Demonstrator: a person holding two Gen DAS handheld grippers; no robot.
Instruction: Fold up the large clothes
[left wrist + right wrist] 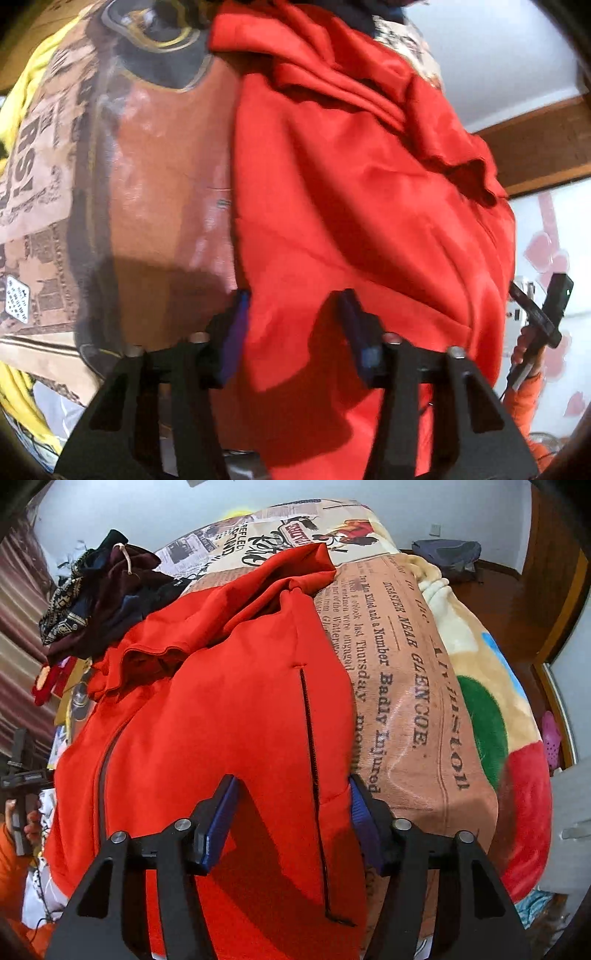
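Red jacket [229,709] spread on newsprint blanket [406,709] | crumpled – 0 folds visible, all folding left | left gripper [291,310] parted over hem, gripping nothing | right gripper [291,797] parted – pocket edge between, unpinched

A bed fills the room, covered by a newspaper-print blanket [413,686] in tan and cream, with a fleece blanket [480,716] of cream, green and red patches along its right edge. At the bed's far left corner sits a heap of dark clothes [99,602]. The walls [155,513] are pale grey-white and evenly lit. Striped curtains [18,635] hang at the left. Beyond the bed's far right corner a dark bag [447,559] rests on brown wooden furniture [495,587]. In the left wrist view a brown wooden rail [543,147] crosses the white wall, above a pale surface with pink heart shapes [546,251].
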